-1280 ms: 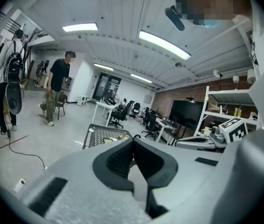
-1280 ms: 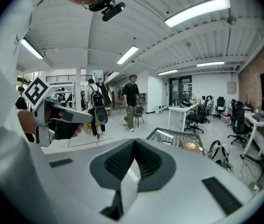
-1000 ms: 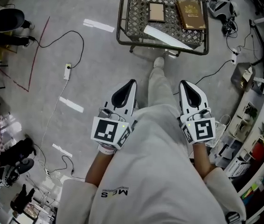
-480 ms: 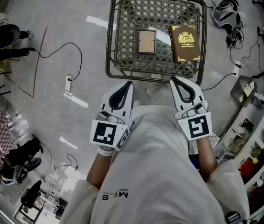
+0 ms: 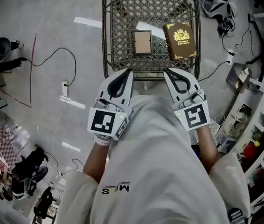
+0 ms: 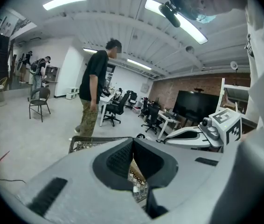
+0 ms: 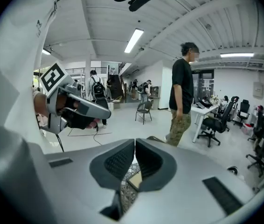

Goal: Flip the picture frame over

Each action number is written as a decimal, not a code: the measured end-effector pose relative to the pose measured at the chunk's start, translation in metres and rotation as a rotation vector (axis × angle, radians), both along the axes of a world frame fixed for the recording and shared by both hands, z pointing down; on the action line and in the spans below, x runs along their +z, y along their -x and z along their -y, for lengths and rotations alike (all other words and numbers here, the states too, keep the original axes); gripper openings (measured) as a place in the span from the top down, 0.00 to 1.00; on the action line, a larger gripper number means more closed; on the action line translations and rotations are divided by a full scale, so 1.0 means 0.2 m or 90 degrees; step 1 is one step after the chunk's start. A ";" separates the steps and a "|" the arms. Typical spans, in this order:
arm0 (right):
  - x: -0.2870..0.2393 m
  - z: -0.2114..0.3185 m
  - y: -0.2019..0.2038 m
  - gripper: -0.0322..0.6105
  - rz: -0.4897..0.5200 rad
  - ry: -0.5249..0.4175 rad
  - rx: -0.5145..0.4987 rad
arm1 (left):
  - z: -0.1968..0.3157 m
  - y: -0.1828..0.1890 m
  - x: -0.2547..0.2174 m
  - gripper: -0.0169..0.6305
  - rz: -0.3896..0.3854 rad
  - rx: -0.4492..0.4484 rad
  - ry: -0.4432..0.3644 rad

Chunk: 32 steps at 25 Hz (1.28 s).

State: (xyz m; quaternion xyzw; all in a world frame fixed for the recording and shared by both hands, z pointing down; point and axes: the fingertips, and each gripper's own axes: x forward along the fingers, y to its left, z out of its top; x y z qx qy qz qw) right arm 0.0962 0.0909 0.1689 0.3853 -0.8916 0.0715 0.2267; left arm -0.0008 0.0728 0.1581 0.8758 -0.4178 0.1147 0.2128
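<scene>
The wire basket [image 5: 105, 36] holds the frame [image 5: 142, 42] at its middle, with the book [image 5: 181, 40] just to its right (a white sheet shows through the mesh). The left gripper [image 5: 128, 72] and right gripper [image 5: 166, 72] are at the near rim, jaws together and empty. The basket stands on a grey floor [image 5: 76, 13]; a person [image 6: 92, 92] stands on the far side.

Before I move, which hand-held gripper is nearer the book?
Right. The right hand-held gripper is just short of the table rim, nearside and left of the book; the left hand-held gripper is farther left, nearside of the frame.
</scene>
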 end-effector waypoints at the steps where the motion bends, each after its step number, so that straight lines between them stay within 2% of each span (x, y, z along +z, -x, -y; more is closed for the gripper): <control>1: 0.00 0.02 0.02 0.92 -0.003 -0.006 0.003 | 0.03 0.01 0.00 0.94 -0.002 0.005 -0.003; 11: 0.09 0.01 0.18 0.92 -0.042 0.006 0.015 | 0.04 0.09 0.09 0.94 -0.008 0.076 0.010; 17: 0.19 0.05 0.21 0.92 -0.067 0.013 -0.011 | 0.07 0.07 0.15 0.94 0.001 0.092 0.019; 32: 0.54 0.21 0.15 0.92 -0.072 0.060 -0.060 | 0.15 0.04 0.51 0.94 0.038 0.081 0.094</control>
